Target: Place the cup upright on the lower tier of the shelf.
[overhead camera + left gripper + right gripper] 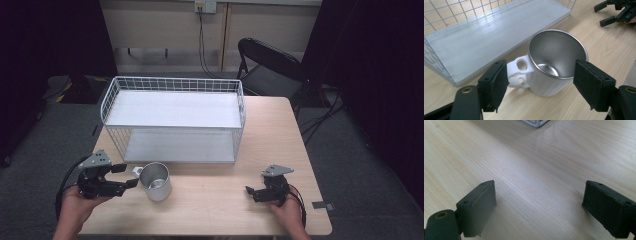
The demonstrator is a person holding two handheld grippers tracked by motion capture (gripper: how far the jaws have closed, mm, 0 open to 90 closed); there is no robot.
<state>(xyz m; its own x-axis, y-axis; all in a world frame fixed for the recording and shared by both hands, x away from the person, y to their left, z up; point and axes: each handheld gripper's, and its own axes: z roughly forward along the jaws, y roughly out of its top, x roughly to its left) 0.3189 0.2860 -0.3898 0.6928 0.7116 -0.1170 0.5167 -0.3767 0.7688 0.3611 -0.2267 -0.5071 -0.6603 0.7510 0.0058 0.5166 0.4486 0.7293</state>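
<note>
The left gripper (540, 85) has its jaws wide, straddling the steel mug (555, 62) without pressing it; the mug stands upright at lower left of the high view, on the bench (225, 200) before the wire shelf rack (172, 117). It looks light, rigid and slick, so the white handle (520, 72) or opposite walls seem best. The right gripper (539, 207) gapes wide over bare wood.

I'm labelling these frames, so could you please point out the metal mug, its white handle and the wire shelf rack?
Metal mug (554, 52), left gripper view, on its shiny inner wall.
White handle (520, 72), left gripper view, on the bar between its two holes.
Wire shelf rack (172, 84), high view, on the rear top wire rail.
</note>
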